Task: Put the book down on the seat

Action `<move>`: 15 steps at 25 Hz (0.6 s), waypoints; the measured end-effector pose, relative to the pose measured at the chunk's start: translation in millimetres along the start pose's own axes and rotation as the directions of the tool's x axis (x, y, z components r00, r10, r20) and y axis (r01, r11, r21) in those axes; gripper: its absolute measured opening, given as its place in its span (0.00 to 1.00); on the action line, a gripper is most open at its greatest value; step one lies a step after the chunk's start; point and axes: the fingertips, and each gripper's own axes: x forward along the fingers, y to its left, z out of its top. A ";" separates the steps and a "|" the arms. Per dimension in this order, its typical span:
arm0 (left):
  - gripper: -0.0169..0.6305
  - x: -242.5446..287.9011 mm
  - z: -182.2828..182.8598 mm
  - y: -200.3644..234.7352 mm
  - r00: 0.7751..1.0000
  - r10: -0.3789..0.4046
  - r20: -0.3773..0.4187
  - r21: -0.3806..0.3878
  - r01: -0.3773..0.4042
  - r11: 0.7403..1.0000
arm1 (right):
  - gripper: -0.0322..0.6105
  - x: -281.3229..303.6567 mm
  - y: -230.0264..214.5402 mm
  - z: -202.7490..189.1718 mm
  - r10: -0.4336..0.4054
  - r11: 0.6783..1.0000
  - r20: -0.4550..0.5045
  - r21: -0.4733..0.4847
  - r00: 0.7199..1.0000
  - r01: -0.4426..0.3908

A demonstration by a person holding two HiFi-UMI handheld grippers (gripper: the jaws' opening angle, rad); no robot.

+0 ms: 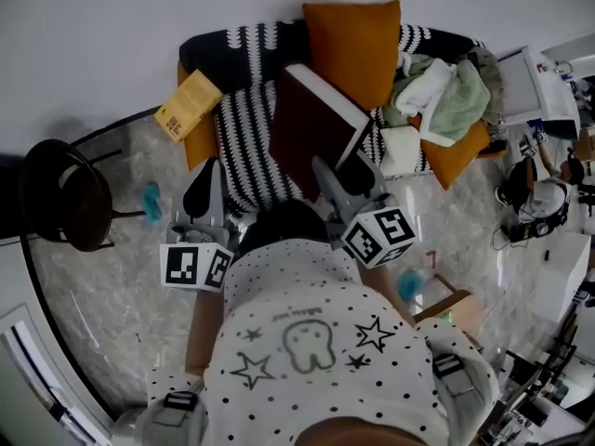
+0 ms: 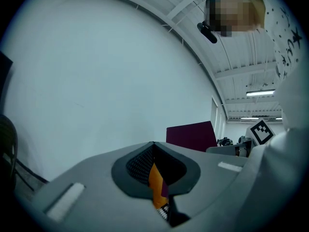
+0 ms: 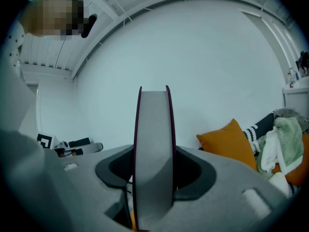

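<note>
Book (image 1: 311, 133), maroon, is held tilted over the seat (image 1: 244, 147), clamped at its lower edge by the right tool (image 1: 349, 177), whose jaws stand wide against both covers. Left tool (image 1: 204, 195) is at the seat's front edge, jaws together and empty. Orange cushion (image 1: 353, 40) leans at the seat's back.

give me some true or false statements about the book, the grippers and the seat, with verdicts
1. The right gripper grips the maroon book. True.
2. The book lies flat on the seat. False: it is held on edge in the gripper, not laid down.
3. The left gripper holds a cushion. False: its jaws are together with nothing between them.
4. A yellow box lies at the seat's left end in the head view. True.
</note>
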 end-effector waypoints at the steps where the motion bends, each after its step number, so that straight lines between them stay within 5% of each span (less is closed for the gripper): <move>1: 0.02 -0.3 0.0 -0.3 1.000 0.002 0.002 0.000 -0.002 1.000 | 0.40 -0.3 -0.6 0.1 0.001 1.000 -0.002 -0.002 1.000 -0.001; 15: 0.02 27.6 12.6 -2.5 0.996 0.081 0.043 0.012 -0.082 0.997 | 0.40 33.9 -21.8 20.4 0.094 0.995 -0.027 -0.013 0.995 -0.094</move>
